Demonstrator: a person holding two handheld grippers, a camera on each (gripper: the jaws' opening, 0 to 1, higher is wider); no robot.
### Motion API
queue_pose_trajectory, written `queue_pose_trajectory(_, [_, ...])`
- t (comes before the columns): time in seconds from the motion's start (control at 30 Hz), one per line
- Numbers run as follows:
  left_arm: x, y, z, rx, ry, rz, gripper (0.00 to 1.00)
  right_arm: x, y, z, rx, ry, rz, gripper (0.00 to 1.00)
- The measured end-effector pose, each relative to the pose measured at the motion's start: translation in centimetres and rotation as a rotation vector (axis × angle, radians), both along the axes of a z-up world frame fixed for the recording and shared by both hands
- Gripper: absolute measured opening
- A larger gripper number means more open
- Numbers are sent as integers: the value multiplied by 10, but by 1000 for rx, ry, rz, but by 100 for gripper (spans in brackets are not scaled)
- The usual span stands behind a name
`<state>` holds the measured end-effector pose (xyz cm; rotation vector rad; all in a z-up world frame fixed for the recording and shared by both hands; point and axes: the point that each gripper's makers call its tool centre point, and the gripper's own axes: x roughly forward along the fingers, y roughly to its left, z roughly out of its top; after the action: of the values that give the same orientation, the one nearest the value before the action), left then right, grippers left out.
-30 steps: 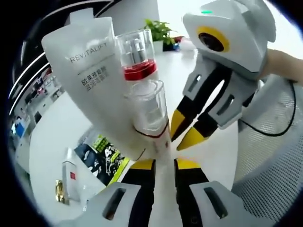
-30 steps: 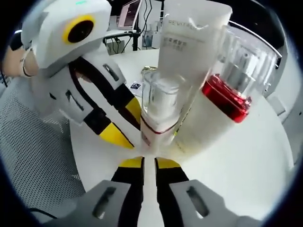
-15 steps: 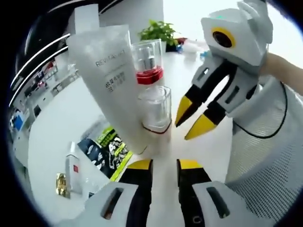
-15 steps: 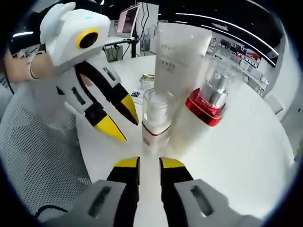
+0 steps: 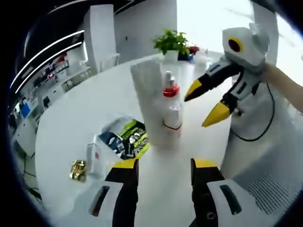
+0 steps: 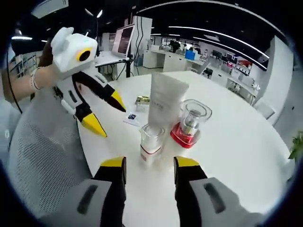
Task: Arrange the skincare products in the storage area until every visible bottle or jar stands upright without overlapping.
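Now both grippers hang open and empty; the white tube (image 6: 165, 101), red-collared bottle (image 6: 188, 124) and small clear-capped bottle (image 6: 151, 142) stand upright dead ahead of the right gripper (image 6: 149, 168), with the left gripper (image 5: 163, 170) facing them from the far side.

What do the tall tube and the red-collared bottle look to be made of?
The tube looks like soft matte white plastic: opaque, with no glare, flaring toward its top. The red-collared bottle has a clear glossy cap, glass or hard acrylic, which I cannot tell; a silvery pump shows through it.

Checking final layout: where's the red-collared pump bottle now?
In the right gripper view the red-collared pump bottle stands upright on the white table, right of the white tube, behind the small clear-capped bottle.
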<state>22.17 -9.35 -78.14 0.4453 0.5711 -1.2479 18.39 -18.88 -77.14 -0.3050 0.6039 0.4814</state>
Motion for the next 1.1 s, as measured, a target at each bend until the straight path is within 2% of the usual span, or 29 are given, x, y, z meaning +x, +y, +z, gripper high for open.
queue_pose_trajectory(0.33, [11, 27, 30, -20, -54, 80, 59, 2, -2, 36, -10, -107, -32, 56])
queue_pose_trajectory(0.5, [13, 40, 44, -14, -89, 99, 66, 3, -6, 46, -18, -136, -48, 64])
queue_pose_trajectory(0.67, [17, 52, 55, -8, -114, 122, 74, 2, -9, 58, -14, -176, -72, 78])
queue_pose_trajectory(0.73, [20, 56, 56, -4, -123, 146, 78, 1, -11, 62, -16, -187, -81, 82])
queue_pose_trajectory(0.8, [20, 58, 57, 2, -133, 138, 81, 1, -11, 65, -18, -200, -82, 86])
queue_pose_trajectory(1.1, [20, 69, 62, -5, -132, 159, 92, -1, -9, 79, -8, -240, -80, 92])
